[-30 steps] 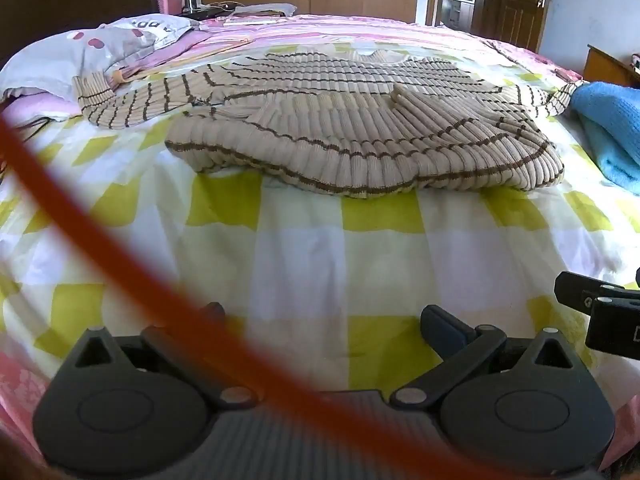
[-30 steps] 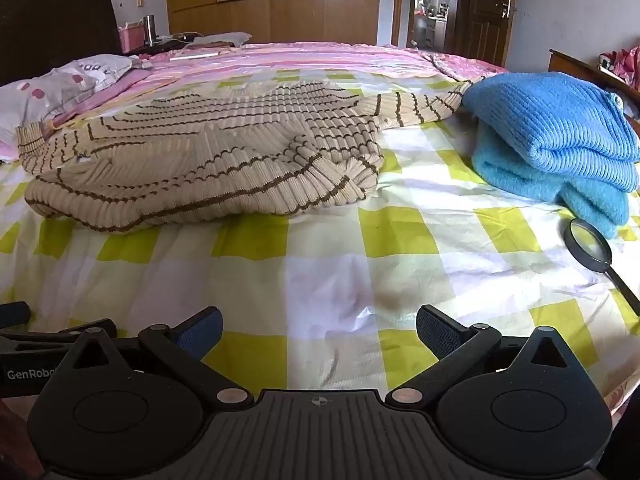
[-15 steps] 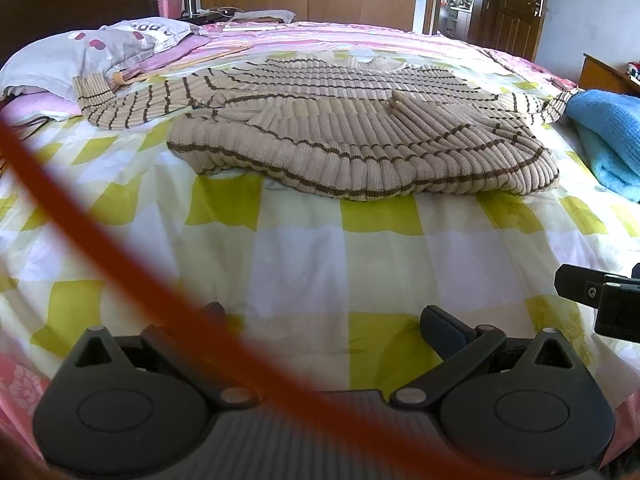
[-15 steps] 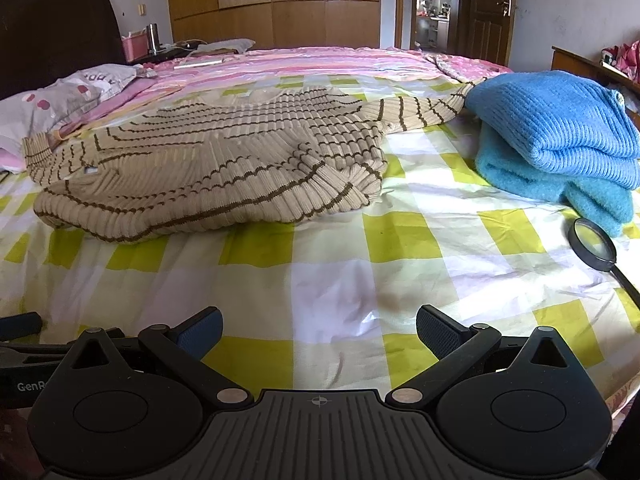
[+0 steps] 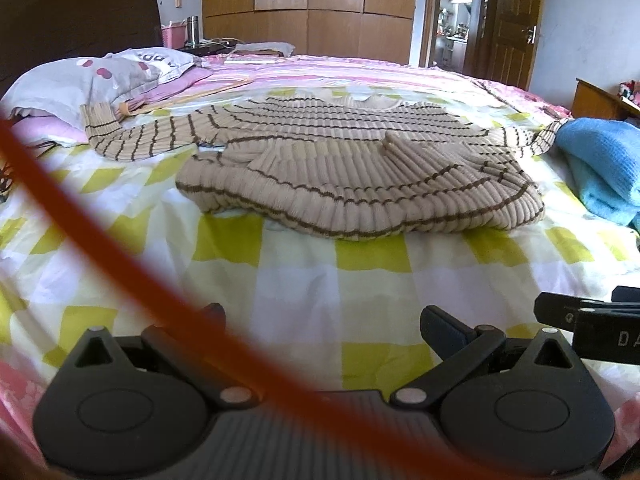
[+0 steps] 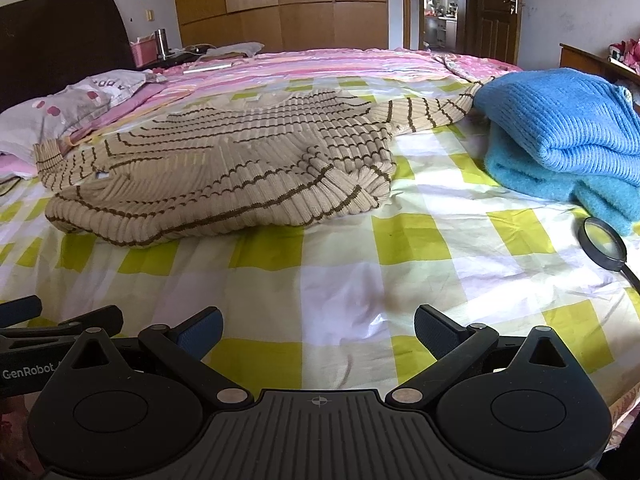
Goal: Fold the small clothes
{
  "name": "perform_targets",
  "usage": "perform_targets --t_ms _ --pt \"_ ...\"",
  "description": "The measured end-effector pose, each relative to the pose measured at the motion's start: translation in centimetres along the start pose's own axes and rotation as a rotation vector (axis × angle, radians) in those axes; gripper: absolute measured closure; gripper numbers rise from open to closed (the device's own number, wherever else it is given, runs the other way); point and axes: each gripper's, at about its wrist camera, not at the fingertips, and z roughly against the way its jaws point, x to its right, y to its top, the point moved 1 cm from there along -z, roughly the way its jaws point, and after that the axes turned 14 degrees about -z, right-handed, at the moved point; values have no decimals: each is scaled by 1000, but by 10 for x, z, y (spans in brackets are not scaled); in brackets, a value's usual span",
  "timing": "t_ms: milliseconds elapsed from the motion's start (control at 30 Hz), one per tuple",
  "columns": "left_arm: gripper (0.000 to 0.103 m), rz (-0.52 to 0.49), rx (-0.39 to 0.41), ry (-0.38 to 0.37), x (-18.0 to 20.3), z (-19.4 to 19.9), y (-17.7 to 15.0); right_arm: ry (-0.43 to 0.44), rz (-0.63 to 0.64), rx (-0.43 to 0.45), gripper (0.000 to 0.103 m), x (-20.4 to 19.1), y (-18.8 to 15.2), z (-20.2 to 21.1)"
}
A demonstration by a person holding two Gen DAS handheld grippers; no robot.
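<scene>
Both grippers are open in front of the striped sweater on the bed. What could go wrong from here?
The orange cable crosses the left gripper and may snag or hide its grasp. The striped sweater is thick and bunched, so the fingers could pinch several layers. A sleeve lies against the blue sweater and may drag it.

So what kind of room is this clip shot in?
A home bedroom, most likely. The beige striped sweater lies on a bed with a yellow checked sheet, a pillow sits by the dark headboard, and a wooden wardrobe lines the far wall.
</scene>
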Motion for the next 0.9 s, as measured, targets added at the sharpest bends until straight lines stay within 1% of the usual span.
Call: perform_targets --t_ms 133,333,500,633,800,900 --pt "0 -20 11 9 3 1 2 15 0 1 4 -1 2 1" --pt "0 -8 25 -2 2 3 2 32 9 -4 7 -3 1 -1" --pt "0 -31 40 24 5 5 3 34 16 0 8 -4 0 -2" --pt "0 -29 50 24 4 6 3 40 19 8 12 -5 0 0" --pt "0 -67 79 41 6 10 8 47 23 12 13 -5 1 1" --pt "0 -75 92 39 5 11 14 59 31 9 17 -7 4 -1"
